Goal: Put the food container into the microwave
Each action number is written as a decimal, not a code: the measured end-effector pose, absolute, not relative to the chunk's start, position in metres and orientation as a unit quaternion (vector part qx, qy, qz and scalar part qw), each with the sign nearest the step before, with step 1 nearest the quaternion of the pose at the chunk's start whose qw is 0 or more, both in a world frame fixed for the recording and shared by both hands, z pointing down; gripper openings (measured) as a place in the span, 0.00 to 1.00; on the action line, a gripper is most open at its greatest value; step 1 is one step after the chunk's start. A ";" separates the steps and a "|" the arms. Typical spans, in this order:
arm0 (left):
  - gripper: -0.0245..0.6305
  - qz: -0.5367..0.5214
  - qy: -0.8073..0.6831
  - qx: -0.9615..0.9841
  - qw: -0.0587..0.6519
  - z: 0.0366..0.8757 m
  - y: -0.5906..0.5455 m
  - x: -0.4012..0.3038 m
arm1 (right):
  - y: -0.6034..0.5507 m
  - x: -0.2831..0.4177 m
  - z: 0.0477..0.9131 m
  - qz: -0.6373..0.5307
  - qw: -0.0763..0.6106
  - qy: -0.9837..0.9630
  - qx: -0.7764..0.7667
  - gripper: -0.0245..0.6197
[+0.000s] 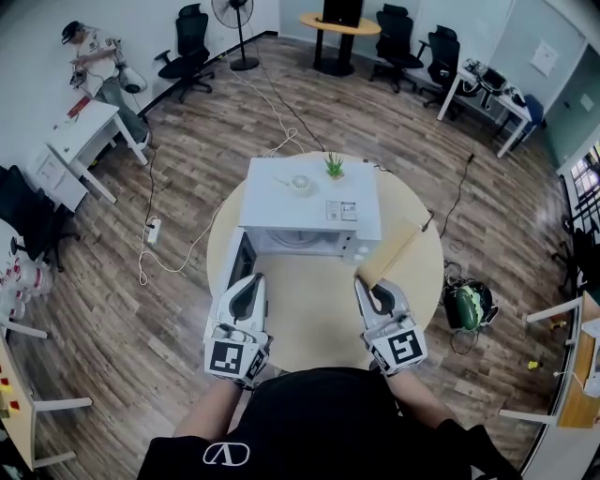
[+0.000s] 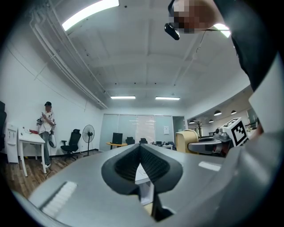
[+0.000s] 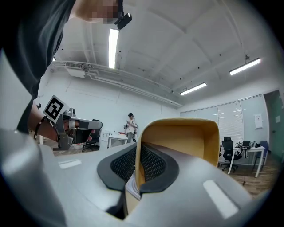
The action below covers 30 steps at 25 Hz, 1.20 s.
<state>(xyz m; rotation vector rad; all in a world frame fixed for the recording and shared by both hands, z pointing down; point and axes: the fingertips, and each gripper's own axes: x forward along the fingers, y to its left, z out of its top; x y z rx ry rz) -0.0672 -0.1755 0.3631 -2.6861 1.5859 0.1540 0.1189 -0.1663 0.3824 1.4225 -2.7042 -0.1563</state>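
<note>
A white microwave [image 1: 314,202] stands on the round table [image 1: 309,328], its door [image 1: 239,264] swung open to the left. The food container [image 1: 397,249] is a tan, open-topped box, tilted and held off the table just right of the microwave's front. My right gripper [image 1: 362,282] is shut on its rim; in the right gripper view the container's wall [image 3: 186,137] rises between the jaws of the right gripper [image 3: 136,165]. My left gripper [image 1: 254,280] hovers beside the open door, jaws together with nothing between them, as the left gripper view shows of the left gripper [image 2: 140,155].
A small potted plant [image 1: 334,167] and a pale roll [image 1: 301,183] sit on the microwave's top. Cables run across the wood floor. Office chairs, desks and a fan [image 1: 235,28] line the room, and a person [image 1: 94,66] stands far left by a white desk.
</note>
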 end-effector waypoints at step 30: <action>0.04 0.061 0.542 -0.838 -0.024 0.393 -0.180 -0.087 | -0.194 0.053 0.406 -0.122 0.173 -0.921 0.328 0.06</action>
